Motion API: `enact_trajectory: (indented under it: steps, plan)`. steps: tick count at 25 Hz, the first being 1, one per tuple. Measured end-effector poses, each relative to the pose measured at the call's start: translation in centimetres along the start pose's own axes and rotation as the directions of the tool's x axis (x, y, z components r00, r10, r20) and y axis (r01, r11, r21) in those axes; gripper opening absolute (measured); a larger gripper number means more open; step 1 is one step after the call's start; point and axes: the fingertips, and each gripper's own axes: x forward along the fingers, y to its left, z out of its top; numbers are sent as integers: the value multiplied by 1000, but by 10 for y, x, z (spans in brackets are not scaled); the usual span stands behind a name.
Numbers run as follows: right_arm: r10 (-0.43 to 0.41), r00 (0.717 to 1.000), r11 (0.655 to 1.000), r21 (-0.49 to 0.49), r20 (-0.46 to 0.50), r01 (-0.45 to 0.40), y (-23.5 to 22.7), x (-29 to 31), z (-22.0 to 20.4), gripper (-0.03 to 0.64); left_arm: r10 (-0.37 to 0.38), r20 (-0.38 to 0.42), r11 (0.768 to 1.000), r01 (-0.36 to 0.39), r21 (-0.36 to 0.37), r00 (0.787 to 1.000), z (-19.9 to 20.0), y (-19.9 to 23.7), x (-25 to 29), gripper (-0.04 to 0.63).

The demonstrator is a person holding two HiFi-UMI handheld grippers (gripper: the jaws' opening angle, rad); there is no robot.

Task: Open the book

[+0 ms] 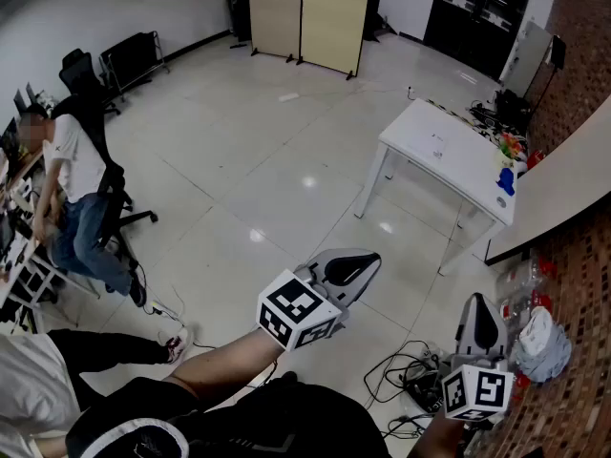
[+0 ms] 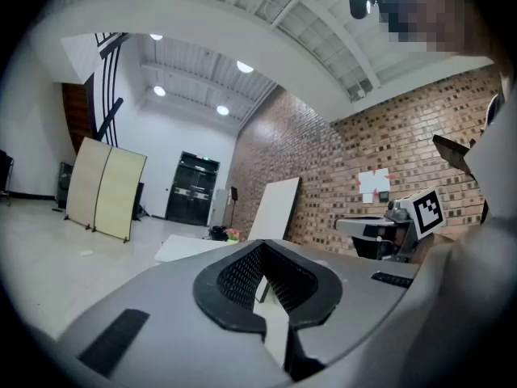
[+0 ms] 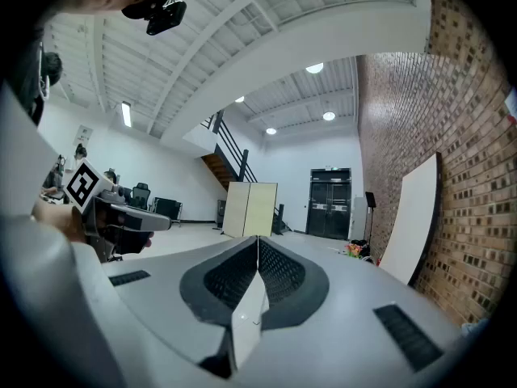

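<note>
- my left gripper (image 2: 263, 247) has its jaws together at the tips, with nothing between them.
- my right gripper (image 3: 258, 242) is the same: jaws pressed together and empty.
- both point level into the room, held up in the air and well apart from any surface.
- below them lies bare floor (image 1: 277, 160), with a tangle of cables (image 1: 406, 375) near my right side.
- the table (image 1: 449, 156) stands well ahead. there are small things at its far end, but i can make out no book on it.
- the screen (image 1: 310, 12) stands at the back of the room.
- the book is in none of my views, so the task is not yet begun and i must find it first.
- i cannot judge its weight or cover from here. i expect a flat thing, stiff if hardbound, with thin pages that tear or crease easily.
- my guess is to pin it near the spine with one gripper.
- the other would then open a little and lift the cover by its free edge, opposite the spine.
</note>
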Motion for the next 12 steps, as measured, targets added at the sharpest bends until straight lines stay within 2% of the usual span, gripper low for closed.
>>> enact_trajectory:
  steps: [7, 12]
  plan:
    - [2, 1000, 1000, -1, -7, -2, 8, 47, -6, -2, -22, -24, 1000, 22, 4, 999, -7, 47, 21, -2]
    - [8, 1000, 1000, -1, -17, -8, -12, 88, -15, -2, -37, -25, 999, 37, 0, 999, -8, 71, 62, -2]
